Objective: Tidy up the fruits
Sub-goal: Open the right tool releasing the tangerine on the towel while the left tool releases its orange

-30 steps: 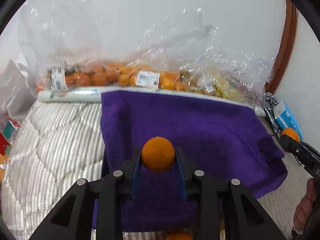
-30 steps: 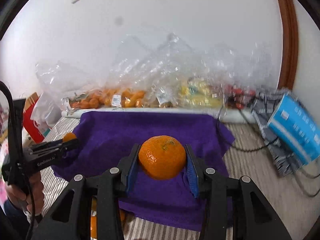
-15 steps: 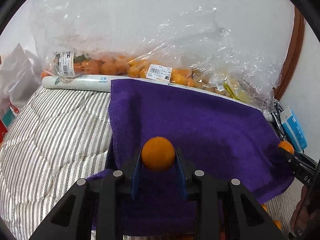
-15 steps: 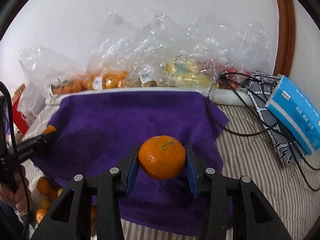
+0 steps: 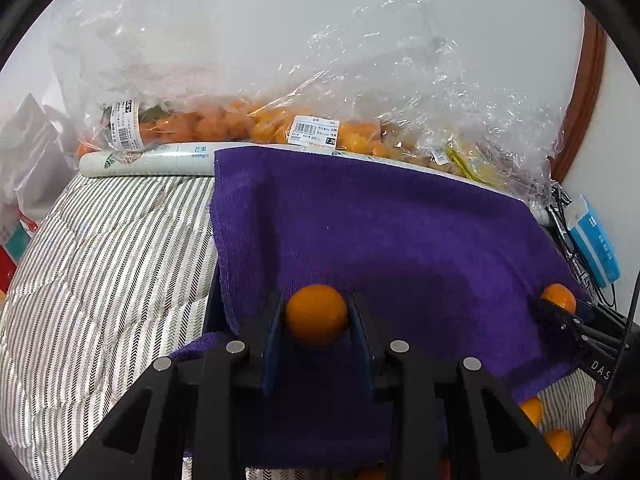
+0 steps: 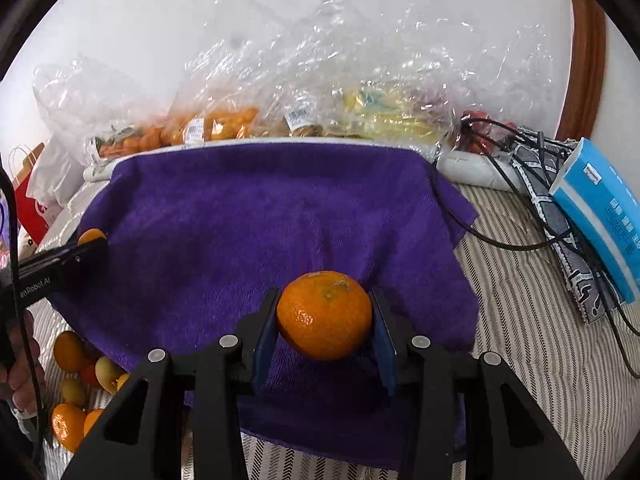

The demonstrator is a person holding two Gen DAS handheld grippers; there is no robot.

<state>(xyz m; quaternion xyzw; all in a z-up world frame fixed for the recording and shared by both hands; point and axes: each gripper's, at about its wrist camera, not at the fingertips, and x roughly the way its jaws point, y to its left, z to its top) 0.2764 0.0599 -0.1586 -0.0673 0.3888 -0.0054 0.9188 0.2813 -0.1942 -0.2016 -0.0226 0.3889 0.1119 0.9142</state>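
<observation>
Small orange [image 5: 316,314]: smooth, round, even colour, clamped between the blue pads of the left tongs [image 5: 316,322], narrow grip. Large orange [image 6: 325,314]: pitted skin, greenish stem scar on top, slightly flattened, clamped in the right tongs [image 6: 325,320], a wider grip that fills the gap. Both fruits appear to hang above the towel [image 5: 400,240], which spreads ahead of and under each pair of tongs.

Risks, judged:
- Pads meet each fruit only at its sides, on round skin. A jolt or a slack squeeze could let one slip out and roll off the towel onto the striped cover [image 6: 540,320].
- Squeezing harder to prevent that could bruise the large orange, which looks soft-skinned.
- The two tongs point toward each other across the towel; they could knock tips if both set down at centre.
- A black cable [image 6: 472,224] crosses the towel's corner right of the right tongs and could snag them.

Loose fruit [image 6: 76,376] lies off the towel, below left of the right tongs. Bagged fruit [image 5: 240,128] lines the wall far ahead.
</observation>
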